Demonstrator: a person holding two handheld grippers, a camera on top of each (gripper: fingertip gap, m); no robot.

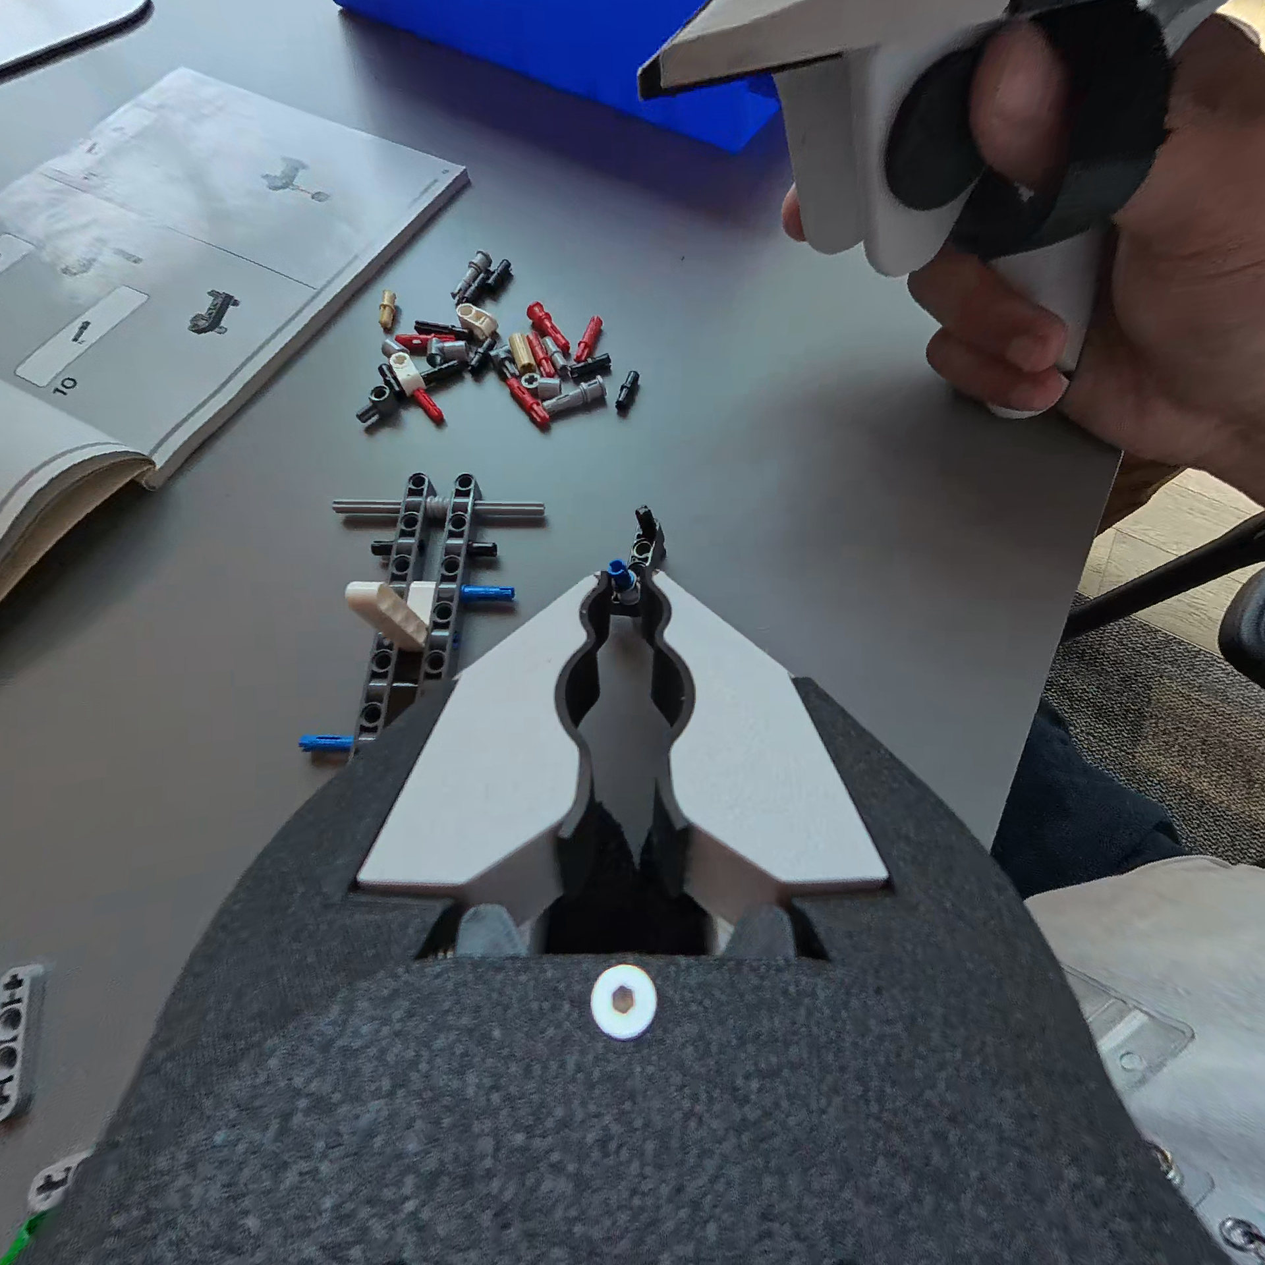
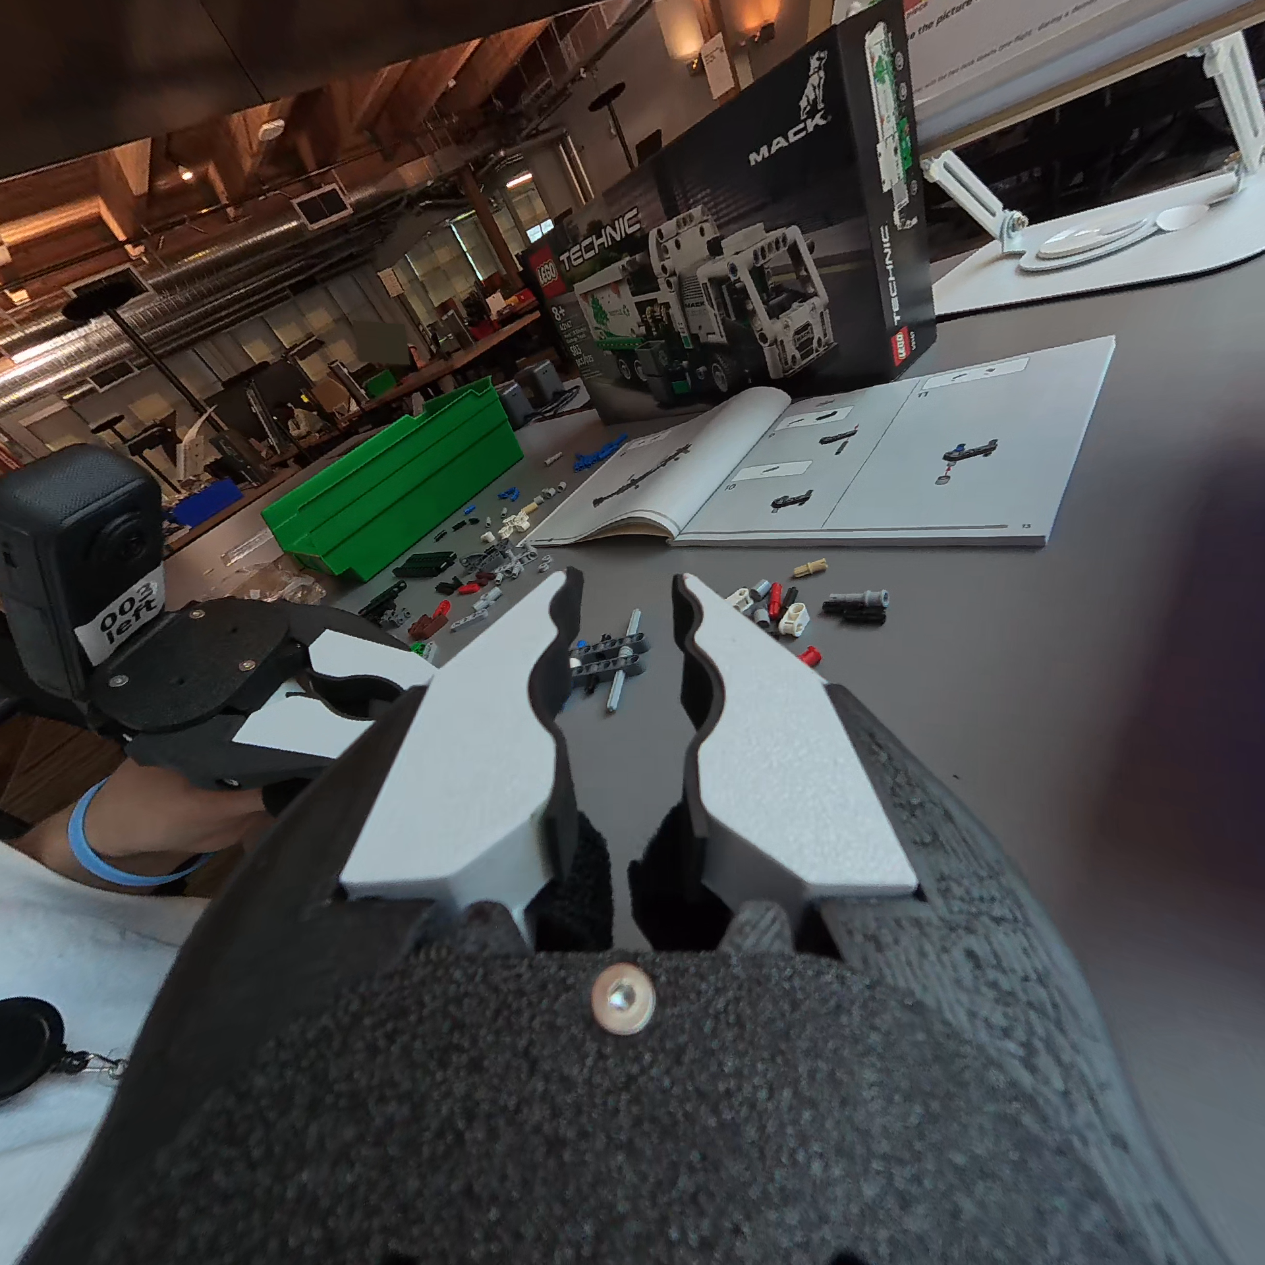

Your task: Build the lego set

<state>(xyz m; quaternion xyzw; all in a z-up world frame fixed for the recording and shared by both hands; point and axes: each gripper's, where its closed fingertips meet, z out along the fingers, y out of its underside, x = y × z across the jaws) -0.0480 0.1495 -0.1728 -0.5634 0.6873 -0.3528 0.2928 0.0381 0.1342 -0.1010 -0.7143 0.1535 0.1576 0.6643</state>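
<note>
The build looks barely begun: left of centre on the counter [image 1: 787, 547], a short frame [image 1: 417, 602] of two beams with axle and pins. The left gripper [image 1: 626, 589] pinches a small connector [image 1: 633, 571] beside it. The loose pin pile [image 1: 493, 342], manual [image 1: 205, 226] and box [image 2: 739, 274] remain. The right gripper [image 2: 626, 589] hovers agape, empty.

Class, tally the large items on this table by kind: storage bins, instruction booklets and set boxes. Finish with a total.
Storage bins: 2, the green bin and the blue bin
Instruction booklets: 1, the open booklet
Set boxes: 1, the dark box
Total: 4
</note>
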